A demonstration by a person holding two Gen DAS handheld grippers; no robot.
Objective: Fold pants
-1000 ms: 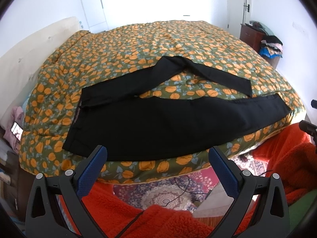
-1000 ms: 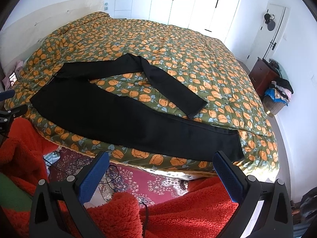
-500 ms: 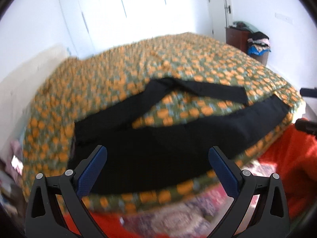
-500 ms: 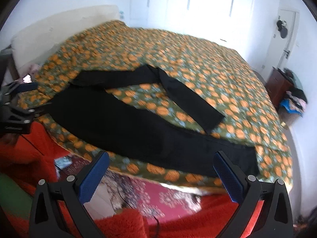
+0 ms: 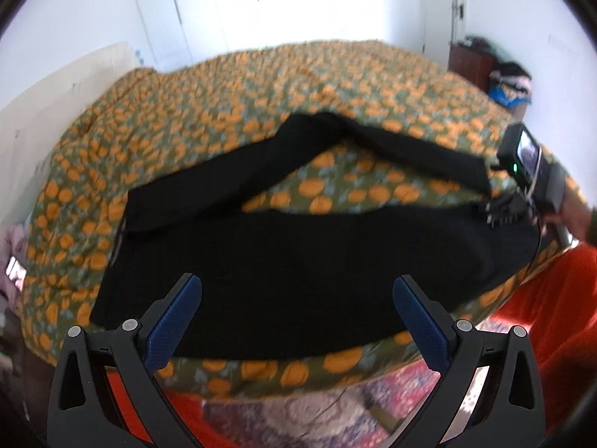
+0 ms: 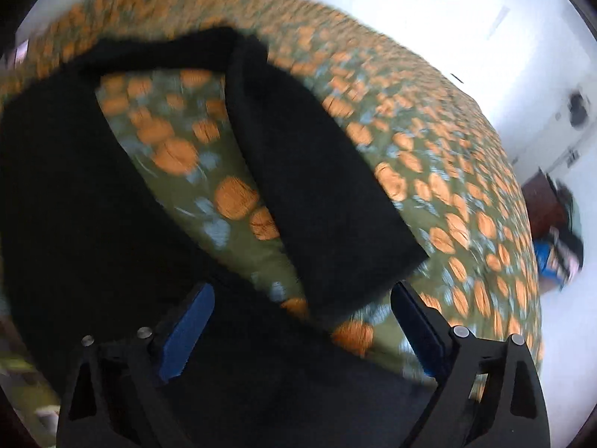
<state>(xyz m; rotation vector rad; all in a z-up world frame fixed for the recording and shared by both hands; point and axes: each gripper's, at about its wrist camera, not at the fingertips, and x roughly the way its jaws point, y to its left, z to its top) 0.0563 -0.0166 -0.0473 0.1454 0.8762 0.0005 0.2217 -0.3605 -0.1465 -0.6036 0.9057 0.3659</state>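
A bed under an orange-patterned green quilt fills both views. Black pants lie spread across its near side, one leg straight along the edge, the other bent back over the quilt. The left claw hangs above the near leg, fingers apart and empty. The right claw, fingers also apart, hovers low by the bent leg's hem.

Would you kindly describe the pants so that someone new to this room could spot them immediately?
Start at the large bed with the green quilt printed in orange fruit, which fills the room. The pants lie spread along its near edge, one leg straight and the other bent away across the quilt. They are the only plain black item on that busy pattern.
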